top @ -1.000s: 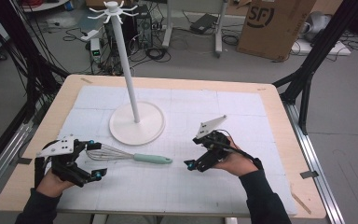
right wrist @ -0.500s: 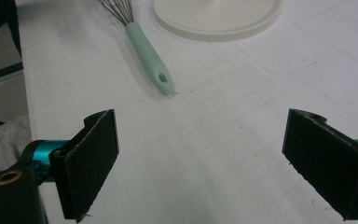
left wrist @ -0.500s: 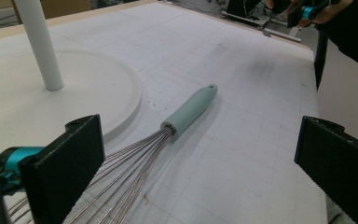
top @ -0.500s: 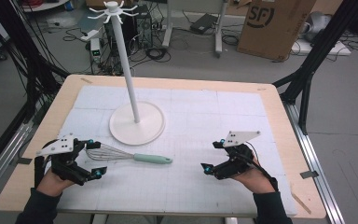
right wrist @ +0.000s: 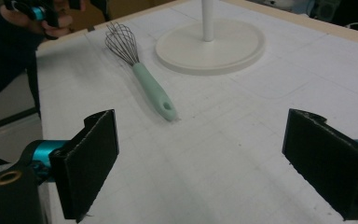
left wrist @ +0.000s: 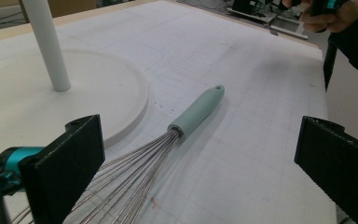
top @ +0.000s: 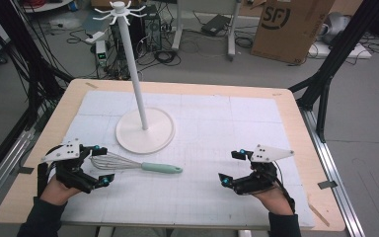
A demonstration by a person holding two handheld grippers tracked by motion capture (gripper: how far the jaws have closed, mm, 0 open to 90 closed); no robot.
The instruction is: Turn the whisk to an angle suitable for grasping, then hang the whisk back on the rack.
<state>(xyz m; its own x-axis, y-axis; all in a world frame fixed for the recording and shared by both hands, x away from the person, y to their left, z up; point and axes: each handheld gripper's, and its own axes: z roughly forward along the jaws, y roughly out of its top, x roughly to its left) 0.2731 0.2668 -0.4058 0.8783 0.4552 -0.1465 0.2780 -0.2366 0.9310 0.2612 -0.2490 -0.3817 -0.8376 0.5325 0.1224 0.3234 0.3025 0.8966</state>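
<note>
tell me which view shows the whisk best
The right gripper view: the whisk lies whole there, wire head to hanging hole. The high view shows it whole but small beside the stand base. The left gripper view cuts off its wires behind a jaw.

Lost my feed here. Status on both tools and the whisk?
Left tool open, jaws flanking the whisk wires, not gripping. Right tool open, holding nothing. Whisk flat on mat beside stand base. Nothing in the way.
</note>
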